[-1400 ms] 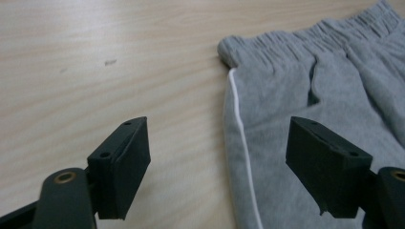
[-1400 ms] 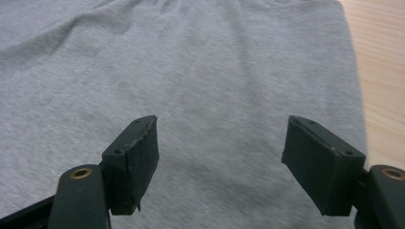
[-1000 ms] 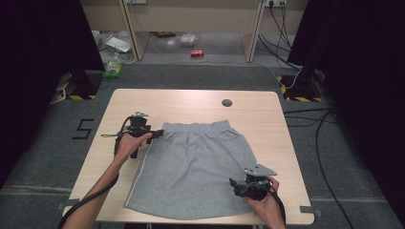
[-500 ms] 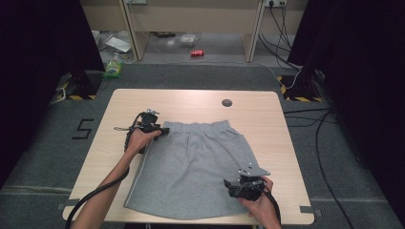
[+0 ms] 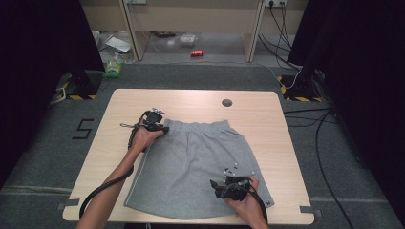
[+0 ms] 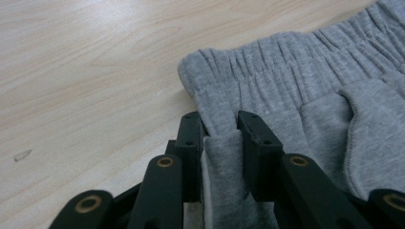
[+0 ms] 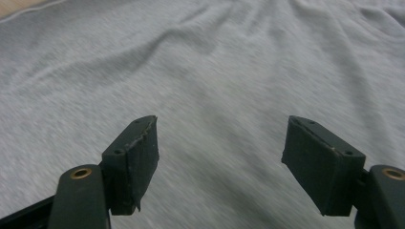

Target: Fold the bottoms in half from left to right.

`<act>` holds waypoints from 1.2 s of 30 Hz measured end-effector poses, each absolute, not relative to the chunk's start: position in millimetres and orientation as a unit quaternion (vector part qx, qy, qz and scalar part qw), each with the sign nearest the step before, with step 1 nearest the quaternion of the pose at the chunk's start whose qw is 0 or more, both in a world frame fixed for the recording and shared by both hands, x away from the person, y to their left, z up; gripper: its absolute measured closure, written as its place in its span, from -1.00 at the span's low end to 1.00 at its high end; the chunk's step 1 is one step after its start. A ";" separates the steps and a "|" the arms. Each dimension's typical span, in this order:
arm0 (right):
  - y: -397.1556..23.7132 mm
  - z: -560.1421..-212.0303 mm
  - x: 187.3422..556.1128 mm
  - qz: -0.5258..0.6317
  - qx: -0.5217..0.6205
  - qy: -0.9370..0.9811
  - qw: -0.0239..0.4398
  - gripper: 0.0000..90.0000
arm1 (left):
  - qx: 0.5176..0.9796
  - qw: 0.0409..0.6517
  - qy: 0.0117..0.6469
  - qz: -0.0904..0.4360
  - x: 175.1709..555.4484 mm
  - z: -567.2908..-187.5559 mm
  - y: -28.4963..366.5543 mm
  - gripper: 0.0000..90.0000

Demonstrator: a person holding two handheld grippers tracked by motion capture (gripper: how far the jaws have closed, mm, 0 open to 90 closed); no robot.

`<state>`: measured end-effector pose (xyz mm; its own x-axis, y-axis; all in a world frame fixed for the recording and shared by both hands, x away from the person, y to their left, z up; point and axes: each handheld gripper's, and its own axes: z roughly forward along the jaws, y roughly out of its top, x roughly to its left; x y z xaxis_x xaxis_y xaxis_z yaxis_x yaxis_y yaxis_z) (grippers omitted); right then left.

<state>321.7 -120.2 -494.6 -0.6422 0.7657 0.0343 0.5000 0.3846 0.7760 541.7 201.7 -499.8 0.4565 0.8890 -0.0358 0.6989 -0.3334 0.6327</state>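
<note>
The grey skirt lies flat on the table, in the lower middle of the high view, its gathered waistband toward the top of the frame and its hem at the table's near edge. The left tongs have just been closing, and in the left gripper view they pinch a fold of the cloth at the waistband's corner; in the high view the hand covers that grip. The right tongs stand wide apart over the cloth, nothing between them. The right gripper view is blurred, so whether they touch the fabric cannot be told. In the high view the right tongs sit near the skirt's lower right, partly covered by the hand.
</note>
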 end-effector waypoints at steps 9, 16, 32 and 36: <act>-67.4 -495.8 326.9 0.405 0.348 0.833 0.144 -0.36 | 0.801 0.302 0.491 0.162 540.7 -500.9 202.6 0.61; -9.8 -494.7 324.7 0.413 0.293 0.855 0.114 -0.35 | 0.802 0.305 0.487 0.162 540.4 -501.5 203.7 0.61; 76.8 -507.8 307.6 0.408 0.229 0.880 0.075 -0.31 | 0.800 0.309 0.488 0.164 539.5 -502.3 204.4 0.61; 85.9 -509.7 304.5 0.410 0.230 0.881 0.060 -0.30 | 0.800 0.310 0.487 0.162 539.7 -502.3 204.8 0.61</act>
<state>304.5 85.9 -509.7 -0.8868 0.4547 0.0829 0.3561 0.5578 0.7497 539.7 204.8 -502.3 0.4730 0.8801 -0.0416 0.6789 -0.3340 0.6538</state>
